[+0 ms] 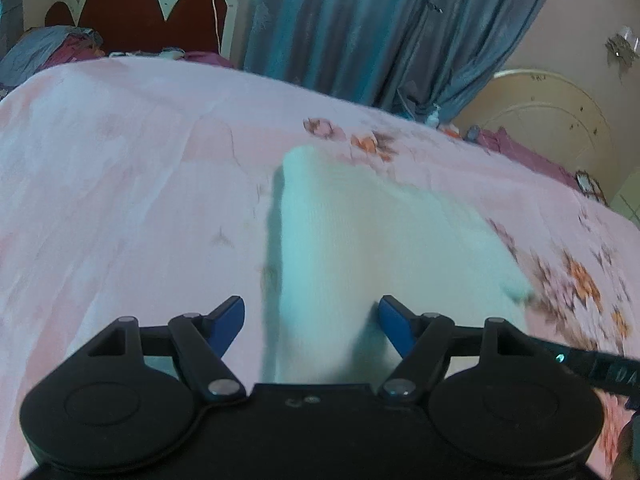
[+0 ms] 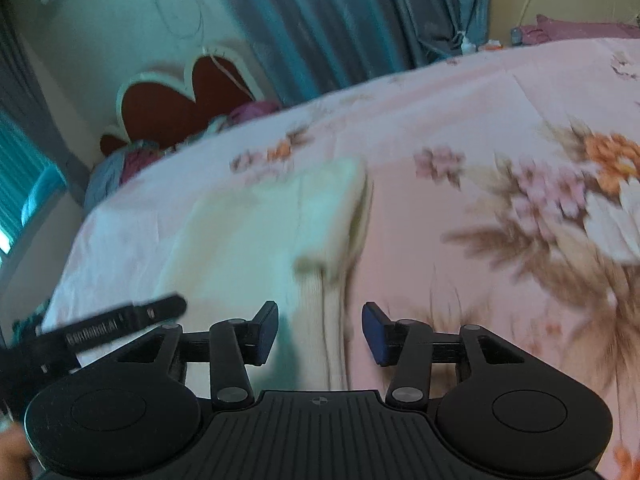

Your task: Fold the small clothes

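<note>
We see both claws spread at lower centre: left gripper (image 1: 312, 322) and right gripper (image 2: 320, 332) straddle the white garment (image 1: 372, 232), pinching nothing.

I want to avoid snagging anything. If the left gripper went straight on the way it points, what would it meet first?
Most likely the white garment: it lies directly ahead of the left gripper, between the open fingers, on the pink floral bedsheet. Blur leaves the remaining gap unclear.

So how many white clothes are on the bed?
1. The white garment lies on the pink bedspread, just ahead of both grippers. More could be hidden outside the views.
</note>
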